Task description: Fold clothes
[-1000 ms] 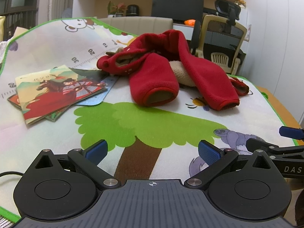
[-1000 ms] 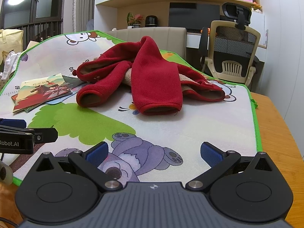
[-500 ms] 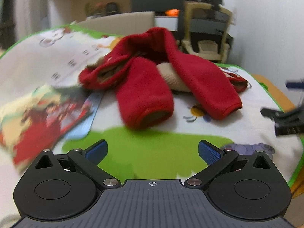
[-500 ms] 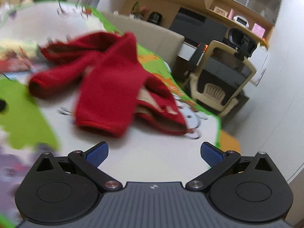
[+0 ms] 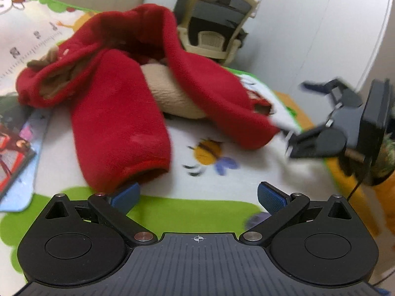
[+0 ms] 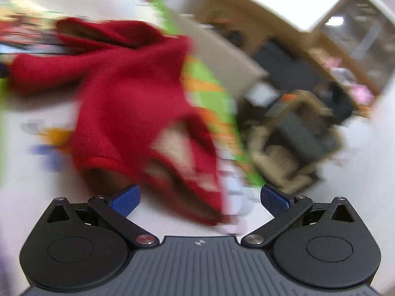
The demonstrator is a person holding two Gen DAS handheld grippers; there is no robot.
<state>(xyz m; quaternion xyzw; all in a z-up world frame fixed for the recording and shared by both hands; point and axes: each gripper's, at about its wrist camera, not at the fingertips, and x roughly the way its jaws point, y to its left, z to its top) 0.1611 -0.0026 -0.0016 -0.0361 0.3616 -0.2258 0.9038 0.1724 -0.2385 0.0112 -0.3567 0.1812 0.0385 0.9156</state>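
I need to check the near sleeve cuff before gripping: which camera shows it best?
The left wrist view: the cuff of the red fleece garment lies sharp beside the open left gripper. The right wrist view shows the garment motion-blurred, cuffs indistinct.

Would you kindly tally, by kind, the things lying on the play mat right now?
Red fleece garment: 1
Picture books: at least 2, stacked, partly cut off
Total: at least 3, on the play mat
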